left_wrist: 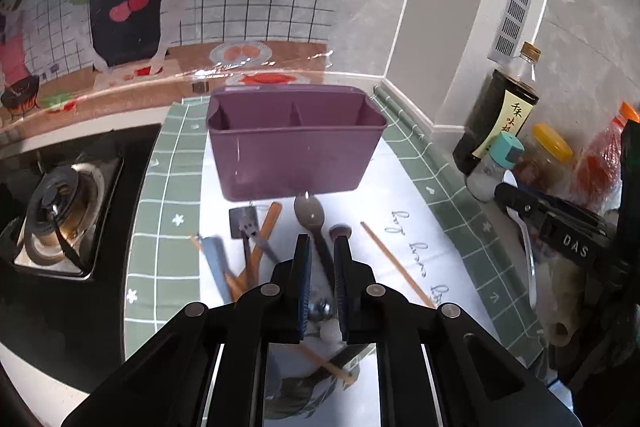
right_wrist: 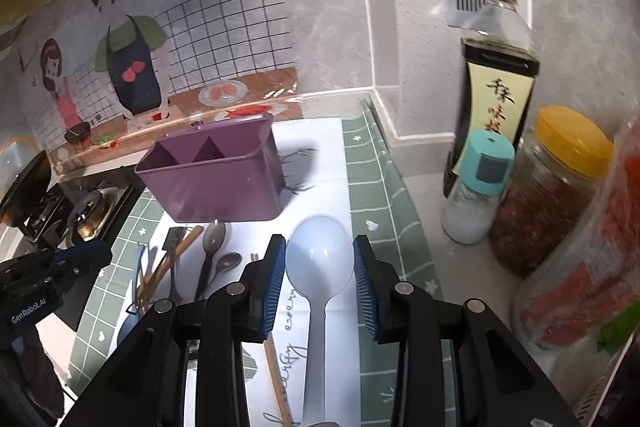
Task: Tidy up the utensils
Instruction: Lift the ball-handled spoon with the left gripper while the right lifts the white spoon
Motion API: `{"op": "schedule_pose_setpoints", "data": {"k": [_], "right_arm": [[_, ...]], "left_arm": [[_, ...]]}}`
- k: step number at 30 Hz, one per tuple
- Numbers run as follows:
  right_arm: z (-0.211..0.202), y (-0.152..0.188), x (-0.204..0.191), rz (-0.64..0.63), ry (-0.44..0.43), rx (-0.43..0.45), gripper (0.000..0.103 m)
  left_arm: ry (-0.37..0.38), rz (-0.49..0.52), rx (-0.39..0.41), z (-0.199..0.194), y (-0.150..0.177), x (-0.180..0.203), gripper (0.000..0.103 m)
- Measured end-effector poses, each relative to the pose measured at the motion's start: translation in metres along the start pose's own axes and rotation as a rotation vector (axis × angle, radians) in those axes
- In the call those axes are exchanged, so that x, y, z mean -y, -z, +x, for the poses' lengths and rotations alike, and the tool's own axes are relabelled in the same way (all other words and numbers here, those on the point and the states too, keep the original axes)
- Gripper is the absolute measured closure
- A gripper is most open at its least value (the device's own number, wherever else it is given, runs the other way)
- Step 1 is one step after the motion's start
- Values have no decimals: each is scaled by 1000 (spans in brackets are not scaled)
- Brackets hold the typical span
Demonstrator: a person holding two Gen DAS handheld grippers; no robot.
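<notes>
- Left tool [left_wrist: 322,247]: jaws nearly together around dark spoon [left_wrist: 310,217]; pad contact hard to judge, handle end hidden behind fingers.
- Right tool [right_wrist: 320,253]: clamped on pale blue spoon [right_wrist: 319,259]; handle cut off at lower edge.
- Purple caddy [left_wrist: 294,143]: upright on bench [right_wrist: 424,195], behind remaining utensils [left_wrist: 248,247]; compartment floors hidden.
- Stove burner [left_wrist: 60,211]: left, partly cropped.
- Sauce bottle [right_wrist: 496,83]: right, blurred.

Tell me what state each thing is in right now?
Purple plastic two-compartment caddy: upright, empty.
Pale blue plastic spoon: held between right gripper pads.
Dark long-handled spoon: between left gripper pads.
Soy sauce bottle: capped, upright.
Yellow-lidded glass jar: closed.
</notes>
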State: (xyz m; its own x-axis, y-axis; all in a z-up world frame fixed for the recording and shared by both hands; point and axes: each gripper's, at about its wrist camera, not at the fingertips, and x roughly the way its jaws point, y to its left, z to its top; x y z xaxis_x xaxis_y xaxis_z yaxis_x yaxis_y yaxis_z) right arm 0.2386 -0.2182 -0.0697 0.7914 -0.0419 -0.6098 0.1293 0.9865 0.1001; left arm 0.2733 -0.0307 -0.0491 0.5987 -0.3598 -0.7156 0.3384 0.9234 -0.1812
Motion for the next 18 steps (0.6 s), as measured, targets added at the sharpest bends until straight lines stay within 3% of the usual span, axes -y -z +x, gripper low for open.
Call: {"op": "schedule_pose_setpoints", "data": {"k": [5, 7, 9, 18], "right_arm": [[5, 1, 2, -13, 15, -28, 71], [6, 2, 3, -10, 17, -40, 71], [7, 2, 3, -19, 21, -45, 71], [15, 5, -2, -44, 10, -69, 71]], "left_arm": [[88, -18, -66, 17, 30, -6, 87], [80, -9, -79, 26, 41, 0, 70], [91, 19, -98, 35, 51, 6, 64], [21, 77, -153, 67, 62, 17, 65]]}}
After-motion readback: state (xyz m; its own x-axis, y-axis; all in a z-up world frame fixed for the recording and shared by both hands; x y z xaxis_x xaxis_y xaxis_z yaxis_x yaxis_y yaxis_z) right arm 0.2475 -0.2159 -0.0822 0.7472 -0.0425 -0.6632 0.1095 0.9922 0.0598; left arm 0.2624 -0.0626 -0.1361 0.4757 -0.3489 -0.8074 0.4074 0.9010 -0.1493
